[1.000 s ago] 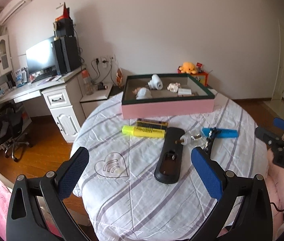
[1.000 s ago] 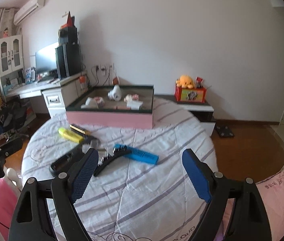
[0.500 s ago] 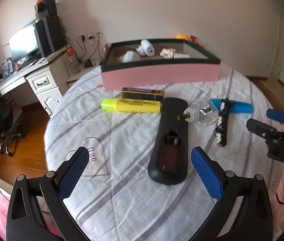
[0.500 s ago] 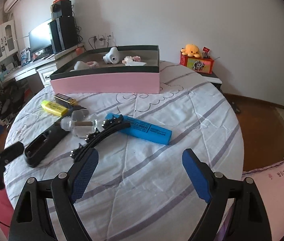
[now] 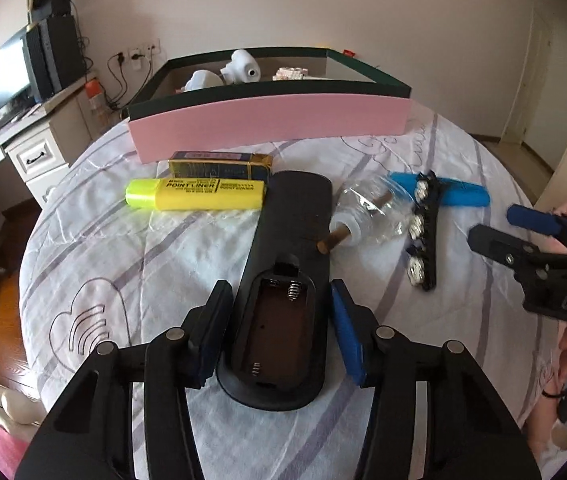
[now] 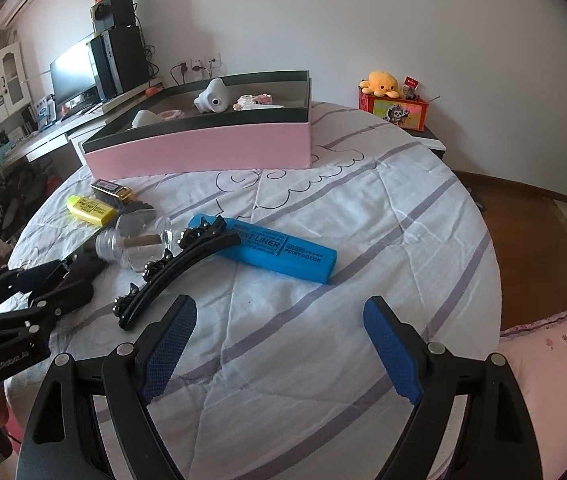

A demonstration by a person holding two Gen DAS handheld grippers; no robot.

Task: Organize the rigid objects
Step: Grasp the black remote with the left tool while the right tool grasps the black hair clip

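Straddling the matte black remote (image 5: 283, 300), the left gripper's (image 5: 281, 330) ribbed blue pads sit narrow, contact unclear; the right gripper (image 6: 281, 354) gapes wide above wrinkled striped cloth (image 6: 323, 320).

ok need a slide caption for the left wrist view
Left gripper straddles the black remote, battery bay uncovered, on the striped tablecloth; yellow highlighter and pink box lie beyond.

You can read "POINT LINER" on the yellow highlighter (image 5: 199, 195) and again on the blue highlighter (image 6: 279, 248) — the blue one also says "POINT COLOR". The right tool (image 5: 555, 280) shows "DAS"; the left tool's (image 6: 7, 360) lettering starts "Gen" — the rest is unclear.
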